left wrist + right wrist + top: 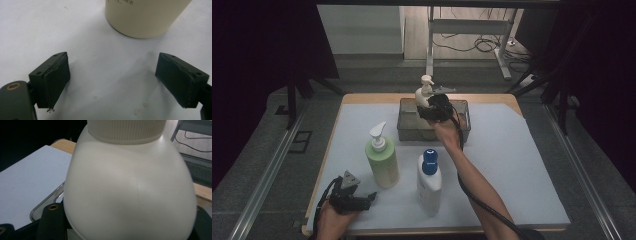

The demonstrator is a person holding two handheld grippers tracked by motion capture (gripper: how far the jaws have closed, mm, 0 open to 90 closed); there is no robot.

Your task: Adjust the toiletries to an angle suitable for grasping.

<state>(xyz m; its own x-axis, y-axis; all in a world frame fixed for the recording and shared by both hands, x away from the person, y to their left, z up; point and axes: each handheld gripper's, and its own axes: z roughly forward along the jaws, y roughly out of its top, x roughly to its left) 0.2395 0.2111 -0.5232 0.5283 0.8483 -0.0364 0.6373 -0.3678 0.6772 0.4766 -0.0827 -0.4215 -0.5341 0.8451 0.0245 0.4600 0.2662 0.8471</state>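
Above the clear bin (462, 131), the right gripper (430, 106) is clamped on a white pump bottle (424, 93), while nearer the person than the bin the left gripper (362, 200) rests with jaws apart beside the green pump bottle (382, 160).

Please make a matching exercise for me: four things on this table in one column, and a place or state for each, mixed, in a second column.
1. green pump bottle
2. blue-capped bottle
3. white pump bottle
4. left tongs

a. gripped by the right tongs over the clear bin
b. open, near the front edge
c. standing left of another bottle
d. standing nearest the right forearm

Pairs: 1-c, 2-d, 3-a, 4-b
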